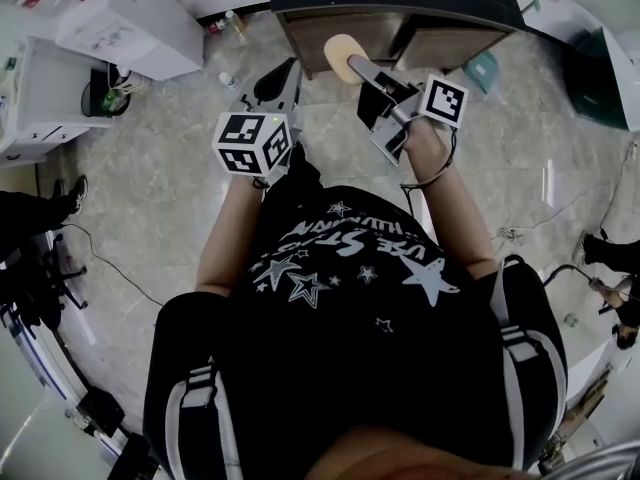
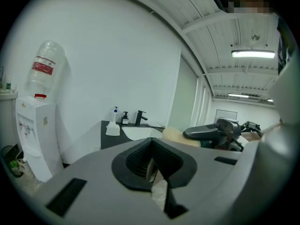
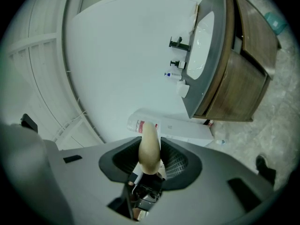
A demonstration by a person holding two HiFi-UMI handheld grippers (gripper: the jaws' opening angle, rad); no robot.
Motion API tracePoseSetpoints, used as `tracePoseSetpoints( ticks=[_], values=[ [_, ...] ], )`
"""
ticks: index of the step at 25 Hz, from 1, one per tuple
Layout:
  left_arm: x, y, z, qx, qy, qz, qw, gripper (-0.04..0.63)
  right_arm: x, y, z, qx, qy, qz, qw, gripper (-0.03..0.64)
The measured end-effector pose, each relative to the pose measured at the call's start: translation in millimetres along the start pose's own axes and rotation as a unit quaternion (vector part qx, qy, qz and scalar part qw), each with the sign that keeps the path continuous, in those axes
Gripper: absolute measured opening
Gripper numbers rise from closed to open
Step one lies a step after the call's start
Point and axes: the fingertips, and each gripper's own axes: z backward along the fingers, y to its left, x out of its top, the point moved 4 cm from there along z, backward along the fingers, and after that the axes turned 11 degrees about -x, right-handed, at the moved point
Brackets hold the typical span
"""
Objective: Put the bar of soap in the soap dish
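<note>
Head view: one pale yellow oval bar of soap (image 1: 345,56) is pinched in the right gripper (image 1: 362,68), up near the brown wooden sink cabinet (image 1: 300,38). Left gripper view: the left gripper (image 2: 152,165) has its jaws together and holds nothing. Right gripper view: the soap looks hard, light and slippery, so its flat sides are best to squeeze. There are two grippers.

Marbled floor (image 1: 170,158) carries a wooden vanity (image 1: 450,43) and water dispenser (image 1: 130,28).
</note>
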Motion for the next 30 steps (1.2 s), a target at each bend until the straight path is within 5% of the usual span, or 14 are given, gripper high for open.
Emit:
tracePoseSetpoints(
  ticks=[12, 30],
  values=[
    [39, 98, -44, -0.034, 0.005, 0.005, 0.9994, 0.012, 53, 19, -90, -0.017, -0.027, -0.005, 0.999, 0.13],
    [52, 179, -58, -0.069, 0.008, 0.024, 0.9973, 0.012, 83, 27, -152, -0.041, -0.079, -0.008, 0.996, 0.13]
  ],
)
